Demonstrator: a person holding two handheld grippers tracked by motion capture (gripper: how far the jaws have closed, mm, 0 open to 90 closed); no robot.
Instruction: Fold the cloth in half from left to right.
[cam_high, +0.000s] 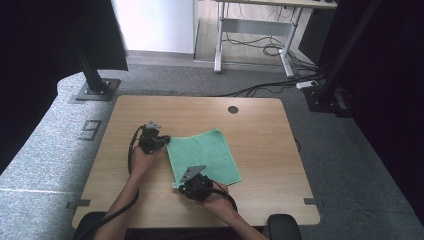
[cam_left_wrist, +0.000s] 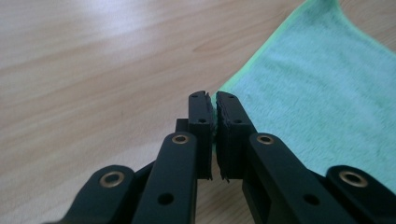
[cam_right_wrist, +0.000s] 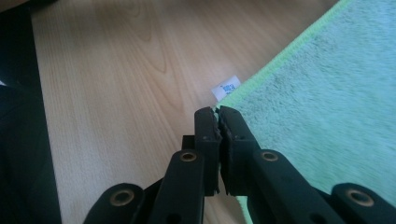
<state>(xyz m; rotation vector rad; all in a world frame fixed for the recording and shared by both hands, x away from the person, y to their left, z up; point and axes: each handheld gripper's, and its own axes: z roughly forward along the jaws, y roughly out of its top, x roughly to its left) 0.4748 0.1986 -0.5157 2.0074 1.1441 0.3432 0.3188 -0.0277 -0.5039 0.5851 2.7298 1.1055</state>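
On the light wooden tabletop (cam_high: 260, 130) a green terry cloth (cam_high: 205, 155) lies flat near the middle, turned a little askew to the table's edges. At its left far corner sits the left gripper (cam_high: 159, 141), held in the person's left hand (cam_high: 142, 161). In the left gripper view its black jaws are drawn together on the cloth's corner (cam_left_wrist: 215, 100), a sliver of green edge caught between the pads; how much fabric is inside is hidden by the jaws themselves.

Further right and nearer, the right gripper (cam_high: 180, 186) sits at the cloth's near left corner, with the right hand (cam_high: 215, 197) behind it. From above, its grey three-cornered plate (cam_high: 192, 172) and body cover that corner. The right gripper view shows the jaws closed tight on the yellow-green hem (cam_right_wrist: 218, 112), and a small white label (cam_right_wrist: 225, 87) sticks out from the edge just beyond the tips; its blue print is too small to read.

The forearms are cut off at the bottom of the high view. A dark round grommet (cam_high: 233, 109) sits in the tabletop's far side, well apart from the cloth.
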